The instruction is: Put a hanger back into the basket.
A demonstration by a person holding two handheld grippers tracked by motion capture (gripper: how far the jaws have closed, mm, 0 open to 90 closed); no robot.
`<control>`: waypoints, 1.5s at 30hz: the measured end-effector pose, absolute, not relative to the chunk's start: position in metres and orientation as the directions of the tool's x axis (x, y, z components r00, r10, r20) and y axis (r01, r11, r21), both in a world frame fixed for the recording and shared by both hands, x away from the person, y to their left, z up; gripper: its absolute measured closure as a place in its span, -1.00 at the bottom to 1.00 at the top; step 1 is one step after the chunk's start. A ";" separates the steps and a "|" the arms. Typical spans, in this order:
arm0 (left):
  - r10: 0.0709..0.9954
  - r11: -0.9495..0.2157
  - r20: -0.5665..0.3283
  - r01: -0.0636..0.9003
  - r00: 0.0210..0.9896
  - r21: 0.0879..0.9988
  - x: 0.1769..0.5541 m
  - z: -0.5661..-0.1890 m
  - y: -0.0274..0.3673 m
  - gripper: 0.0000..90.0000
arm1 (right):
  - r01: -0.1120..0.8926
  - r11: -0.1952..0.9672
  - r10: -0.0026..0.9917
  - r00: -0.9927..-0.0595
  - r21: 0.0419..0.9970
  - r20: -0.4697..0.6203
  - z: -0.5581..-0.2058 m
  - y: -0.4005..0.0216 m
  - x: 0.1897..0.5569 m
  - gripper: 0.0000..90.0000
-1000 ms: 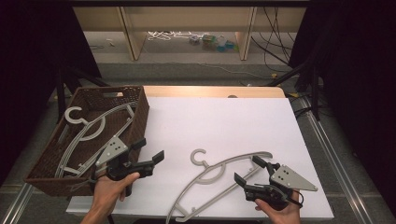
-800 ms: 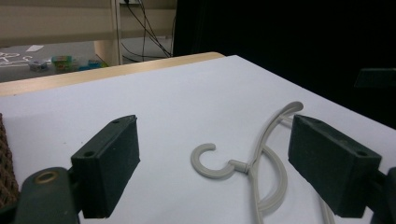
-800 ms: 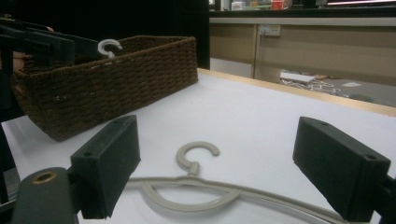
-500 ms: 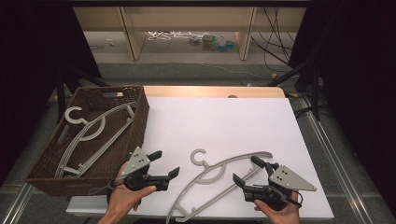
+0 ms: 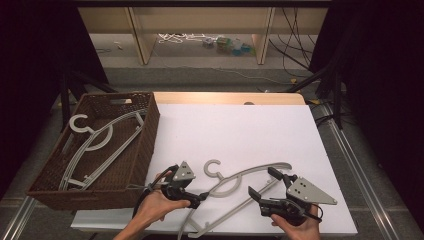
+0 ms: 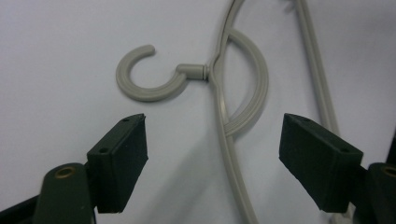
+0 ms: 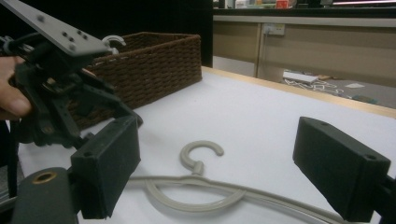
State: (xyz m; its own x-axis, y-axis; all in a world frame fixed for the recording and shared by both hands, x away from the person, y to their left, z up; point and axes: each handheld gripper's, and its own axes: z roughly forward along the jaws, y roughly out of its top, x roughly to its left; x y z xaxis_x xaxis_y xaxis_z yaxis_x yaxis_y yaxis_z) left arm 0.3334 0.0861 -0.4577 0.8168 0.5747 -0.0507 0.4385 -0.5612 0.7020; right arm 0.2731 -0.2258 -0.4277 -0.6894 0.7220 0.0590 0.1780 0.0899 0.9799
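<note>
the left gripper point(image 5: 200, 196) has its fingers spread, just closing, straddling the grey hanger point(image 6: 223, 116) near the bench's front edge. pinch that arm squarely below the hook. the right gripper point(image 5: 263, 184) waits with fingers spread.

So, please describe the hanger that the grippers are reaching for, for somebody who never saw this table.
Find the white table beside the brown wicker basket. The grey hanger lies flat near its front edge, between the two grippers. The other hangers lie inside the basket; this one lies alone.
</note>
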 end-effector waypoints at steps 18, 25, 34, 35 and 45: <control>0.510 -0.741 0.022 0.426 0.860 0.520 0.345 -0.471 0.057 -0.07 | 0.193 0.106 0.732 -0.679 0.976 0.054 -0.425 -0.229 0.272 -0.65; 0.498 -0.747 -0.026 0.443 0.867 0.496 0.350 -0.471 0.055 0.27 | 0.193 0.109 0.731 -0.681 0.975 0.053 -0.425 -0.229 0.272 -0.65; 0.519 -0.752 -0.063 0.490 0.853 0.440 0.360 -0.468 0.053 0.47 | 0.185 0.101 0.720 -0.692 0.978 0.057 -0.426 -0.227 0.273 -0.65; 0.520 -0.753 -0.062 0.492 0.852 0.438 0.361 -0.468 0.053 0.52 | 0.182 0.100 0.721 -0.690 0.978 0.054 -0.426 -0.227 0.273 -0.65; 0.529 -0.747 -0.073 0.504 0.846 0.432 0.366 -0.467 0.056 0.73 | 0.182 0.107 0.721 -0.691 0.978 0.049 -0.426 -0.226 0.273 -0.65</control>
State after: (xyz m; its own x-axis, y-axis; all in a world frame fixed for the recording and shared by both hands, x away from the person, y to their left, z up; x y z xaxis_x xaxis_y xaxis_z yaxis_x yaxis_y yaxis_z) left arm 0.3661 0.0563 -0.4672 0.8458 0.5285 -0.0730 0.5044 -0.7474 0.4324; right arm 0.2733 -0.2256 -0.4262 -0.6910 0.7212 0.0495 0.1816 0.1069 0.9775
